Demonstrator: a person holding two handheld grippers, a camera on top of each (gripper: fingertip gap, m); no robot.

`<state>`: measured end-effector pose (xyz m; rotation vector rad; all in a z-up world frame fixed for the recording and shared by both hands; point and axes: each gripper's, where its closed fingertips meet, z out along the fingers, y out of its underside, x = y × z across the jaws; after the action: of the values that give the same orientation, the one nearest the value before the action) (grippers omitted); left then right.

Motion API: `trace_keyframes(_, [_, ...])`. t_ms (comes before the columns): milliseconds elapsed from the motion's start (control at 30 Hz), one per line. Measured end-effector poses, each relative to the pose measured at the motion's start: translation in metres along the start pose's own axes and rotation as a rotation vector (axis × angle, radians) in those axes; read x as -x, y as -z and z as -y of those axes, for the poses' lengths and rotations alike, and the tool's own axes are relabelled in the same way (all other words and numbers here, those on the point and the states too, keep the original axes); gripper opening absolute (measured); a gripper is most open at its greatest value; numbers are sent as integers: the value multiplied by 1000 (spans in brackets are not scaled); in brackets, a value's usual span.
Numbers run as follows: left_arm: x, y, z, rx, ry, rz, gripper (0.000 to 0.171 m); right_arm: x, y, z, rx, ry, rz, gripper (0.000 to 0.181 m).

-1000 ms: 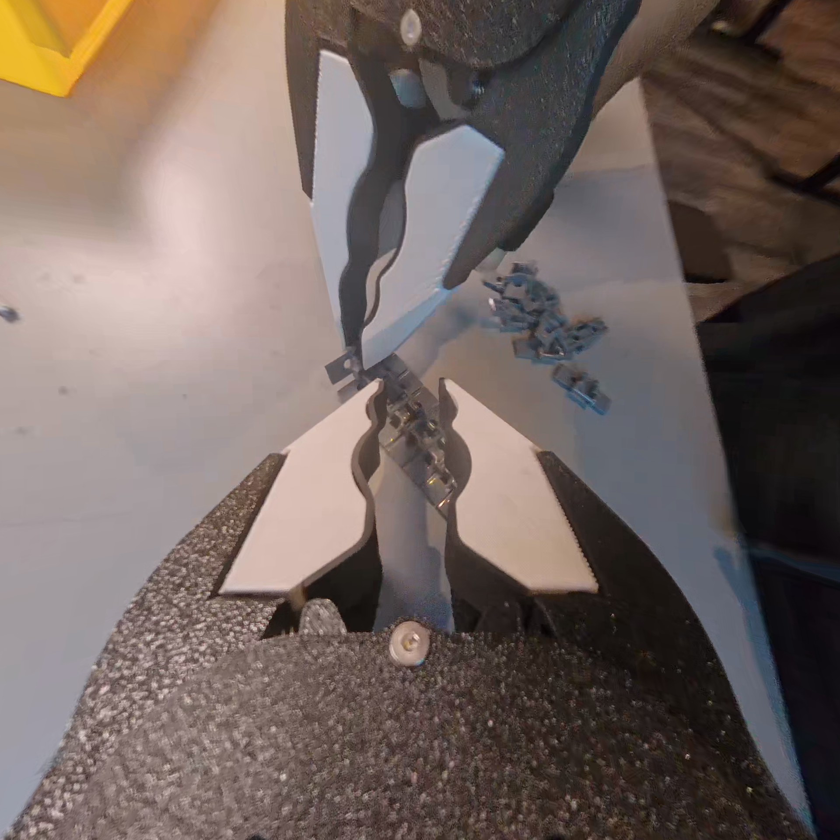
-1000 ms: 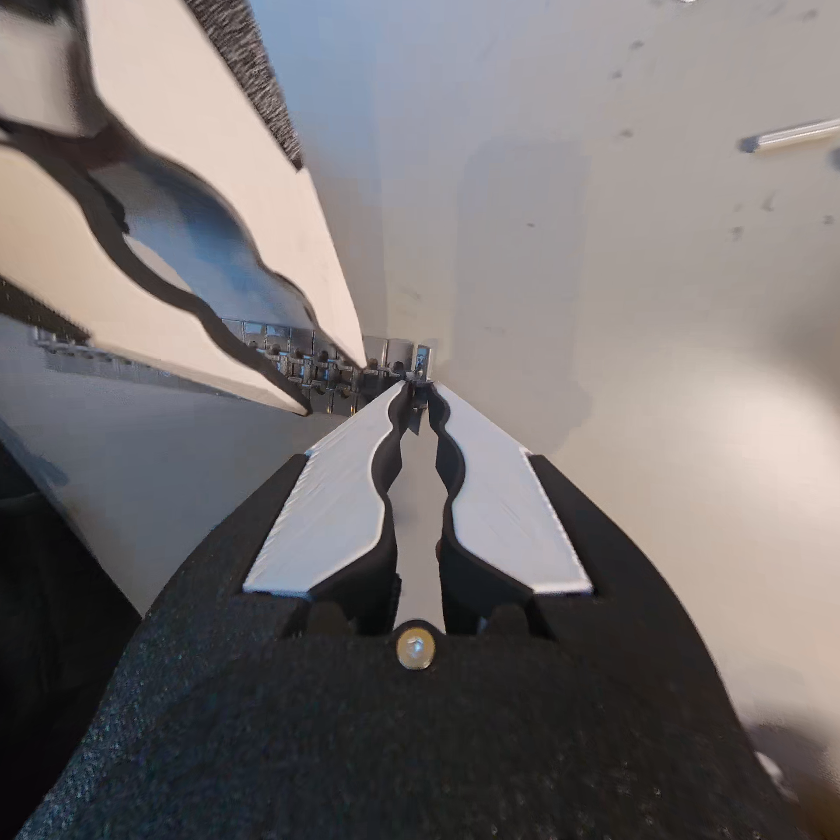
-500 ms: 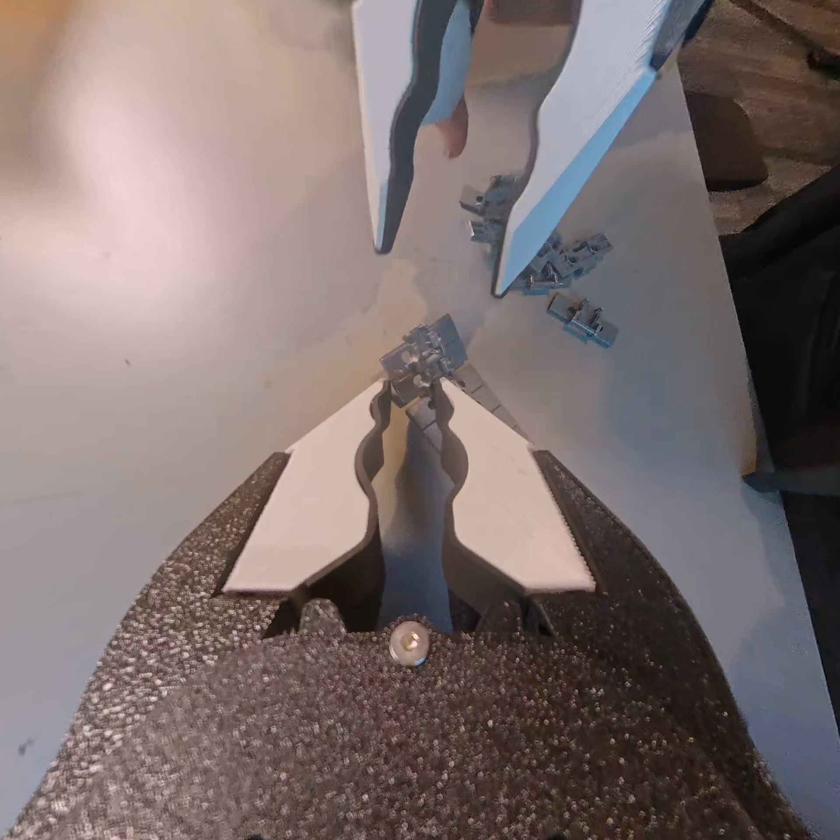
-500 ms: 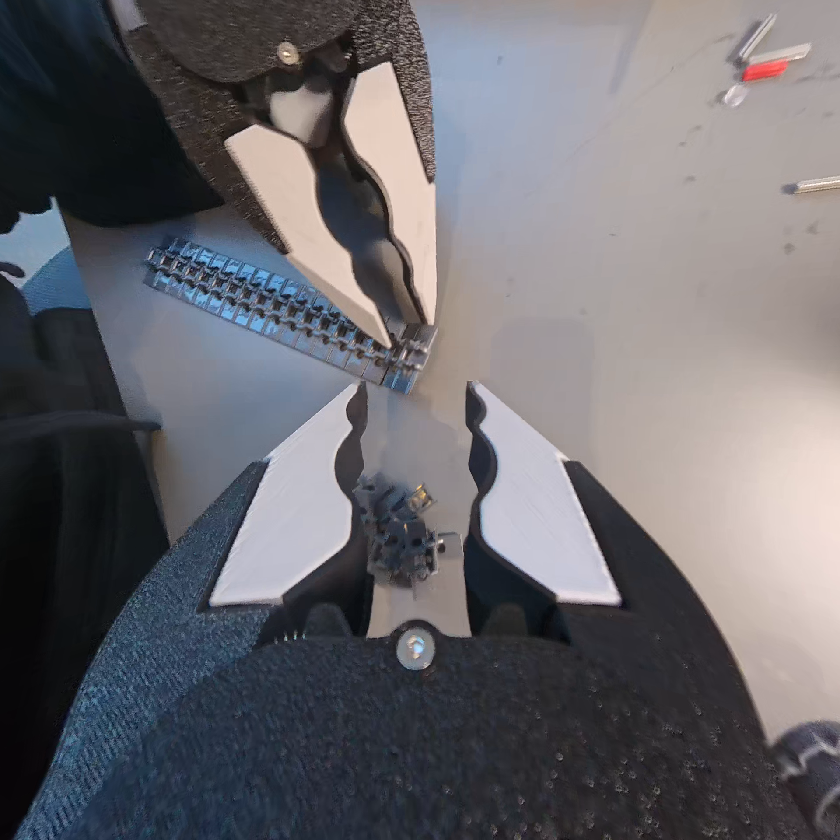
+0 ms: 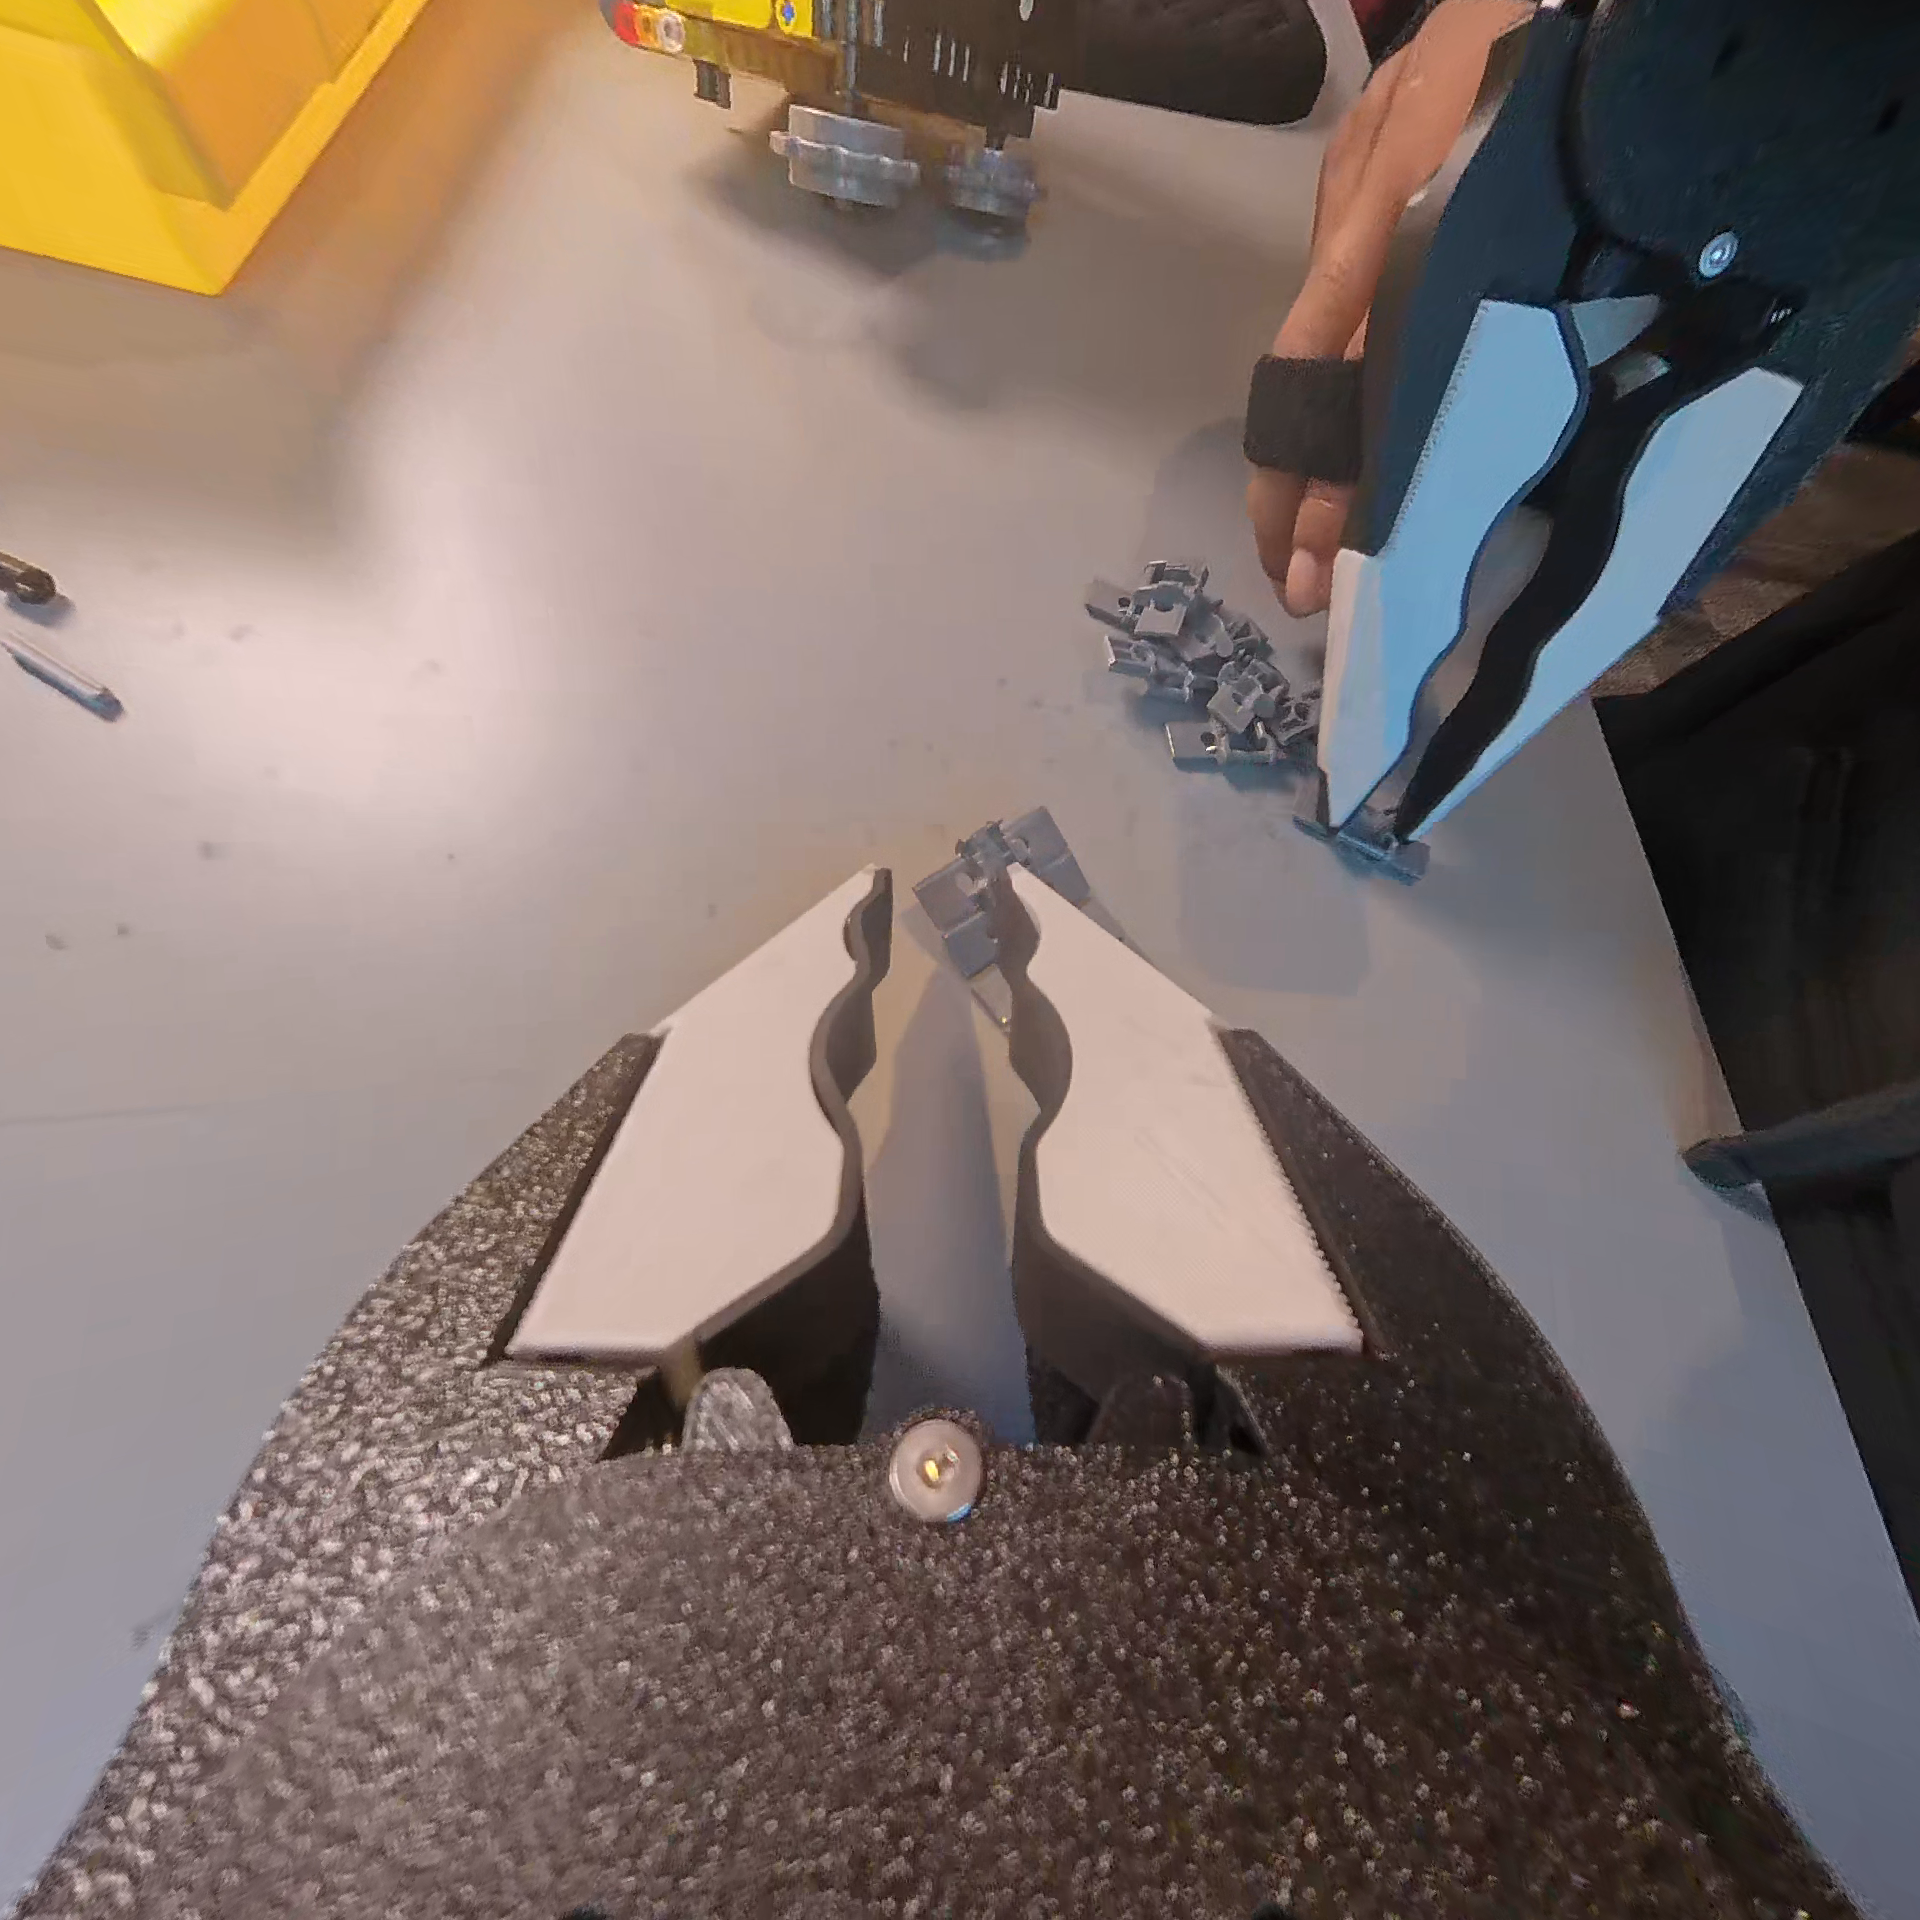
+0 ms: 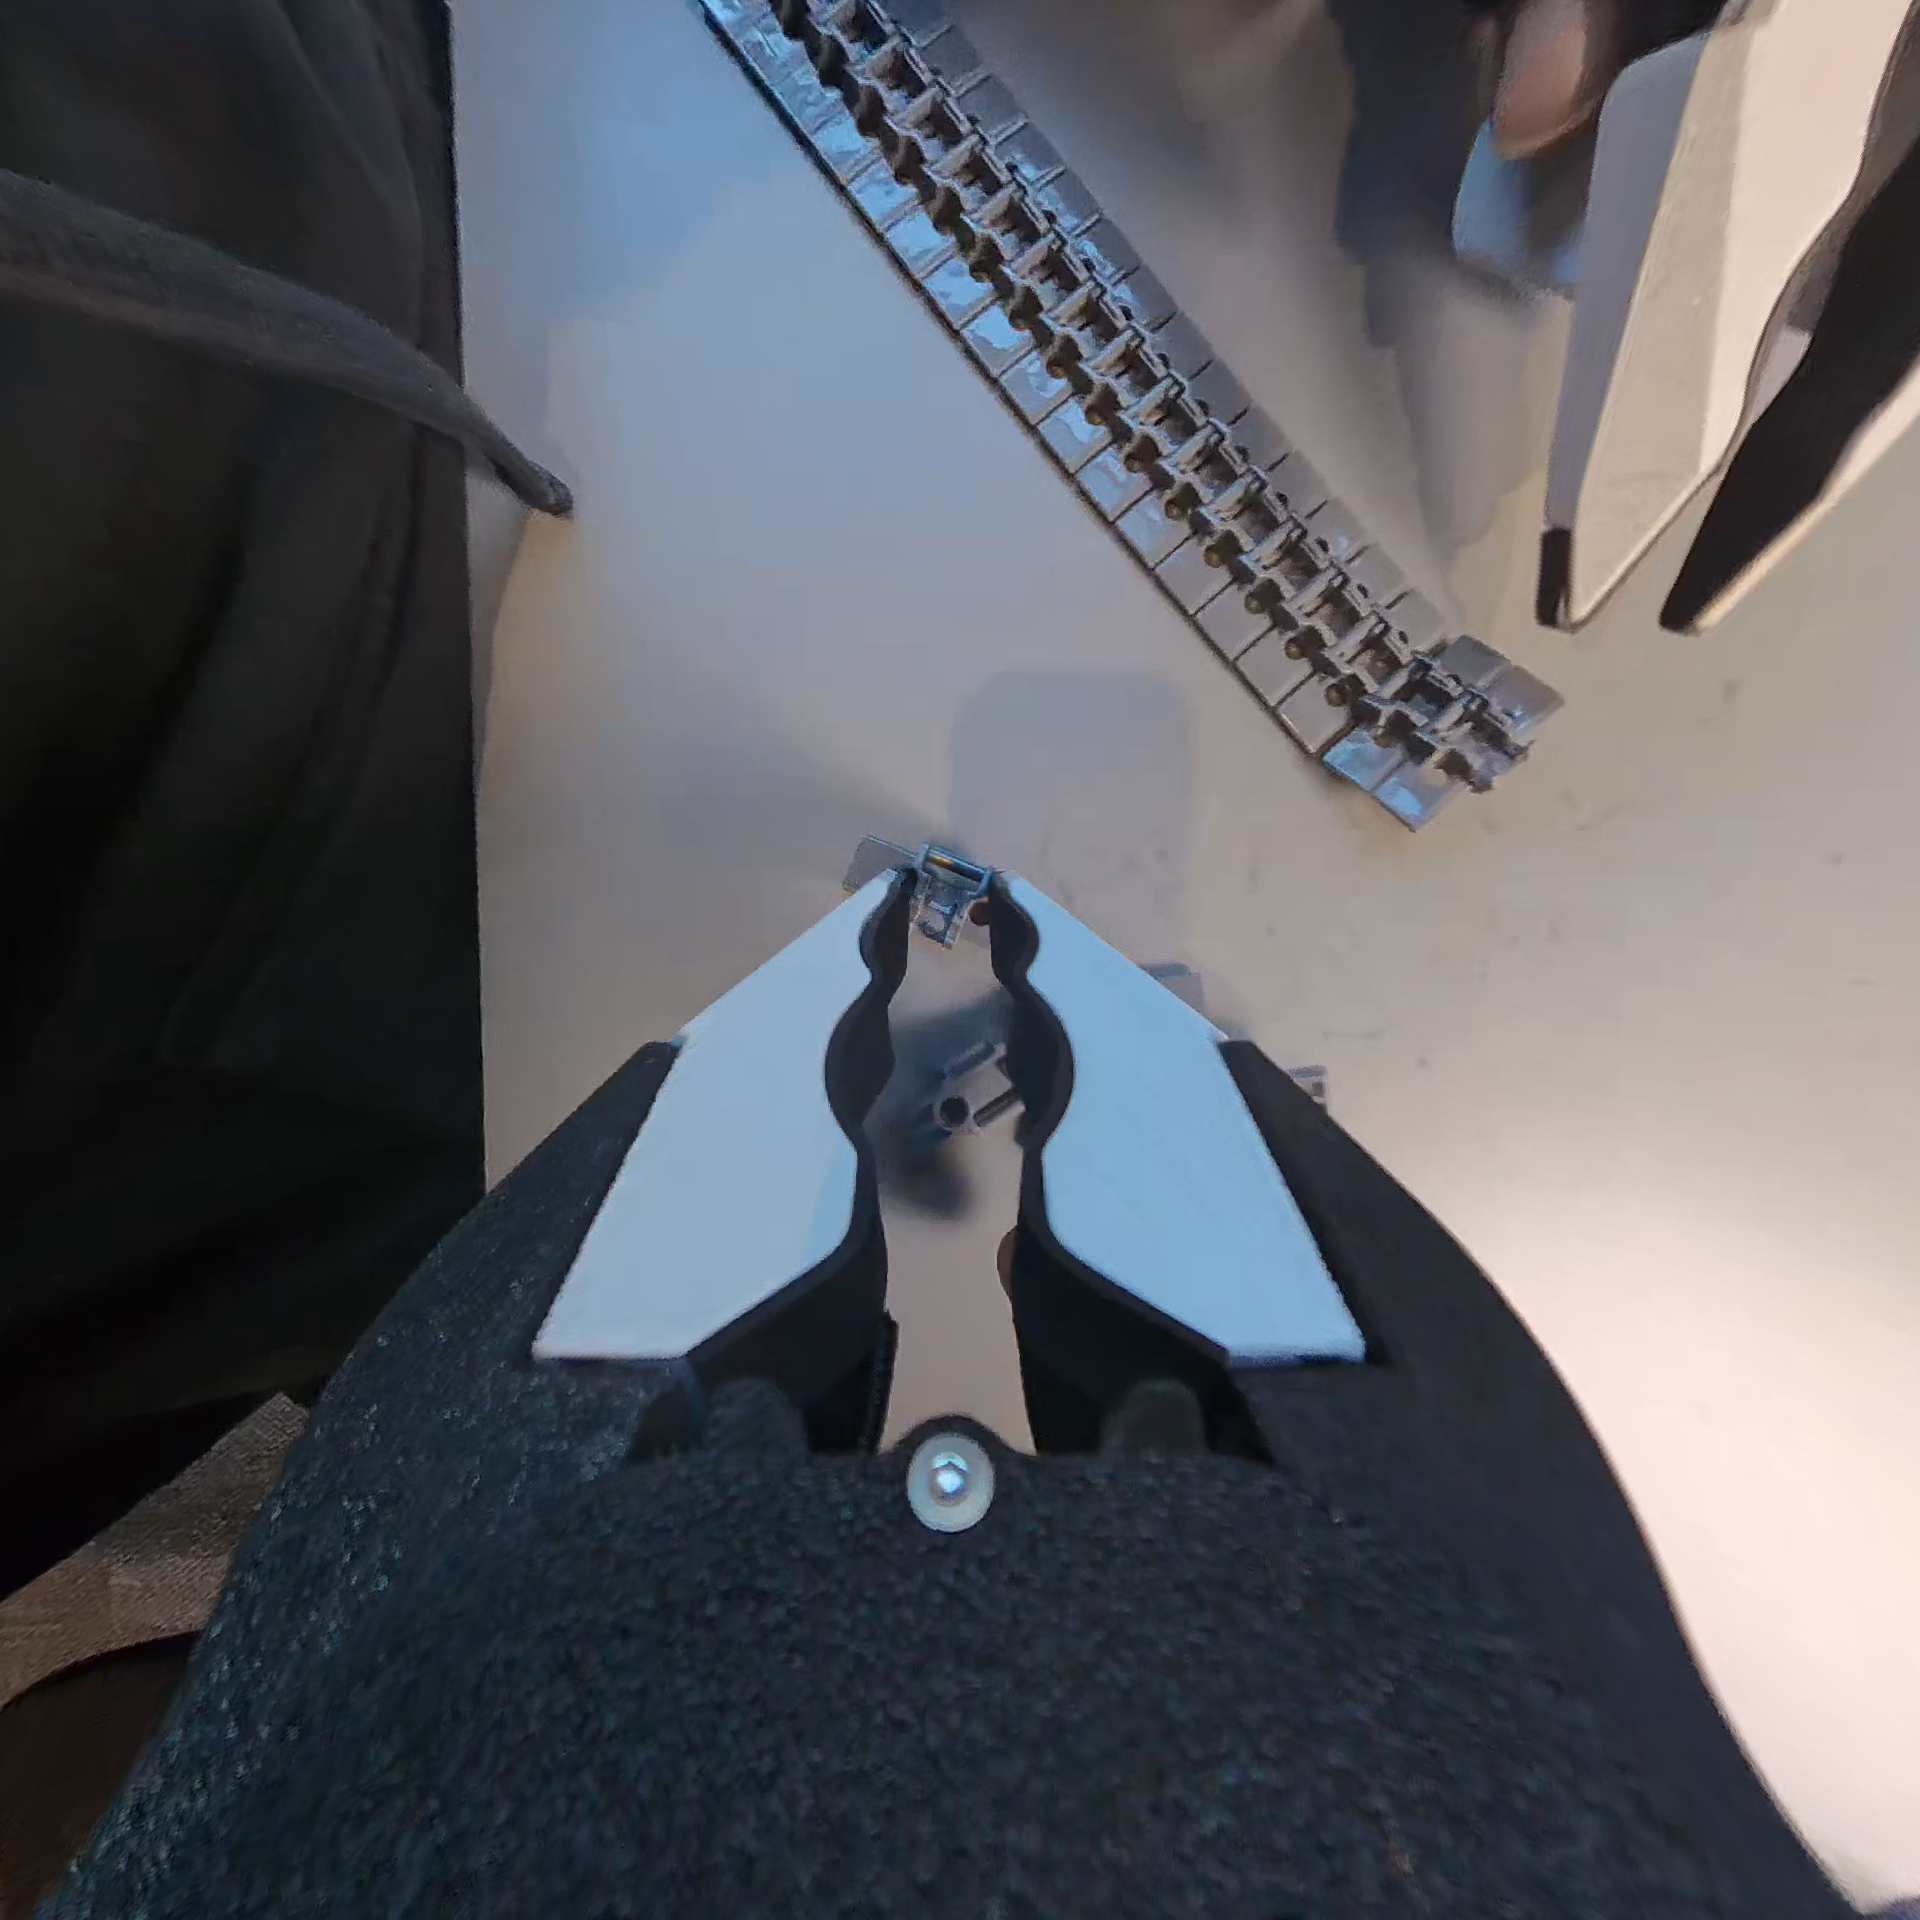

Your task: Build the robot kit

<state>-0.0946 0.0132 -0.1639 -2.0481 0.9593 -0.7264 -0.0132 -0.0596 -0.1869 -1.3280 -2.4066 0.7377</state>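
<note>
The right gripper (image 6: 951,883) is seen with its fingers drawn narrow and pinched on a single small grey link (image 6: 940,899), held at the very tips just above the grey table (image 6: 727,623). A loose pile of grey links (image 5: 1195,665) lies just beside that link, under and behind the right gripper. A person's hand (image 5: 1340,343), with a black band on one finger, is seen around the gripper's handle.

Beyond the held link, a long grey chain of joined links (image 6: 1143,395) lies flat on the table, running diagonally, well apart from the link. The left gripper (image 5: 945,883) is placed at the near end of that chain, its fingers a narrow gap apart; the chain's end rests against the right-hand finger, and whether it is gripped cannot be told.

Farther from the held link, past the chain, a small metal pin (image 5: 62,675) lies on the table. Farthest off, a yellow bin (image 5: 156,135) and a yellow and black toy machine with grey wheels (image 5: 883,104) stand at the table's far side.
</note>
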Motion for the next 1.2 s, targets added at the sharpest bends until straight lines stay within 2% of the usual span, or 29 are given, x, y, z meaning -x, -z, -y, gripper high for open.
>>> trace_keyframes(100, [2,-11,1,19,-2,22,13,-1,2,6,-44,1,17,15])
trace_keyframes(200, [13,-23,-15,149,-36,109,16,-2,4,11,-68,21,14,14])
trace_keyframes(300, [21,-19,-8,137,-82,198,14,-5,7,18,-118,21,-3,14])
trace_keyframes(367, [21,-10,6,39,-55,195,12,-13,16,25,-187,1,-42,14])
trace_keyframes(400, [16,-5,14,-22,-19,147,11,-18,22,30,-238,-15,-65,14])
trace_keyframes(567, [-25,26,55,-330,218,-269,18,-60,58,57,-488,-11,-286,15])
trace_keyframes(700, [-33,45,73,-463,307,-422,21,-84,78,76,-629,73,-421,15])
trace_keyframes(833, [-35,50,80,-511,288,-433,24,-103,92,98,-732,133,-480,15])
trace_keyframes(1033, [-21,60,86,-568,247,-323,12,-117,87,111,-730,289,-497,13])
trace_keyframes(1200, [-30,68,94,-634,178,-351,7,-110,103,116,-999,57,-292,20])
